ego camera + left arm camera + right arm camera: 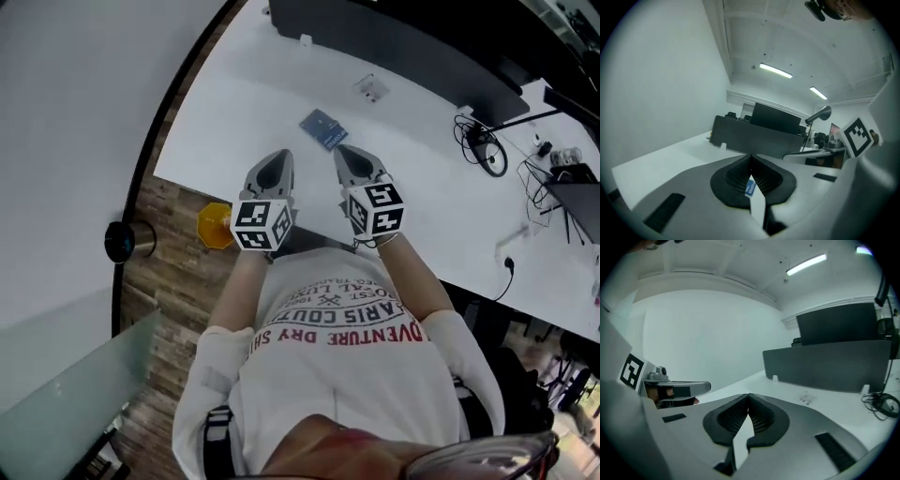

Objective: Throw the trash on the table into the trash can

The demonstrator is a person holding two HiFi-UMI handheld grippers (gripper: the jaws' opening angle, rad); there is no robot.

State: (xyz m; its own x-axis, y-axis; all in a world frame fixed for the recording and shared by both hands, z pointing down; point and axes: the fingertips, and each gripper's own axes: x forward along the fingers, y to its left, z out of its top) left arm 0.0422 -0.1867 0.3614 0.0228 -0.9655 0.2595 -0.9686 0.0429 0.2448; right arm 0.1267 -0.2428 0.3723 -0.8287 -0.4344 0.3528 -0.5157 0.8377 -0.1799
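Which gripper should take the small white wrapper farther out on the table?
Right, likely. The right gripper sits nearer the white wrapper, which shows just right of its jaws in its own view; the left gripper is farther off. Both are shut, so open first.

Smooth matt white table (253, 112), wood-plank floor (178, 281), ribbed matt-black claw pads (736, 180)
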